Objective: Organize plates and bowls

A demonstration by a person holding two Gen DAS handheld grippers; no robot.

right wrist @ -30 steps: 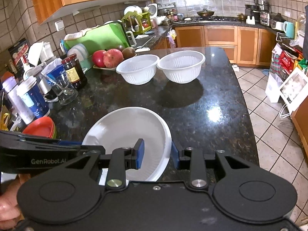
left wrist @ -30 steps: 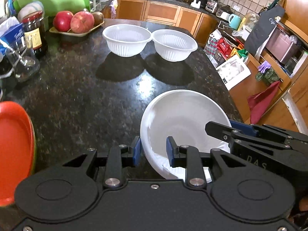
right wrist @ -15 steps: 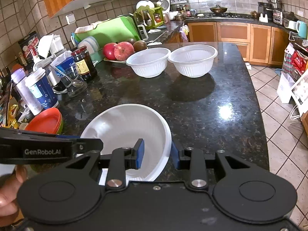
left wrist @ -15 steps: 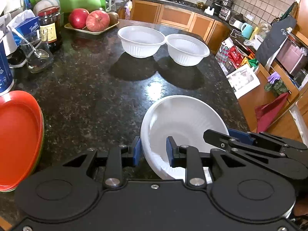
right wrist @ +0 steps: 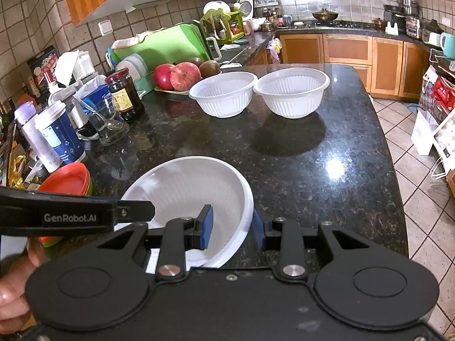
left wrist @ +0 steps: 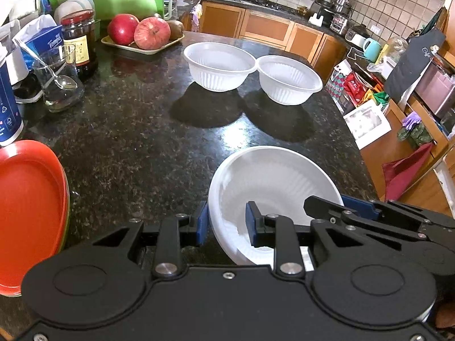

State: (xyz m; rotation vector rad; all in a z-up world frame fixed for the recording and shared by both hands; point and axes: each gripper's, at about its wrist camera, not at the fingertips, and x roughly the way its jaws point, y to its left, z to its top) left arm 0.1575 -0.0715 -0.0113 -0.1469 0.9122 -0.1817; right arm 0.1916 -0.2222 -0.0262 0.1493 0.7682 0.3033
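We hold a white bowl (left wrist: 273, 187) low in the frame, both hand-held grippers on it. The left hand-held gripper (left wrist: 226, 223) straddles the bowl's left rim, one blue pad outside the wall, one inside; the right hand-held gripper (right wrist: 231, 224) straddles the right rim the same way. Each looks clamped on the wall, though we cannot see whether the bowl rests on the dark worktop (left wrist: 136, 147) or hangs just above it. It appears tilted.

Two more white bowls (right wrist: 224, 92) stand rim to rim at the far centre of both views, well apart from the held one. A stack of orange plates (left wrist: 25, 213) sits at the left edge of the left view, with a jar (left wrist: 79, 42) and a tray of fruit (left wrist: 142, 32) at upper left.

We judge the step to be carrying this bowl to nest in the far pair. Done well, both grips stay even, the bowl travels level, and it lowers squarely over one bowl without nudging its neighbour.
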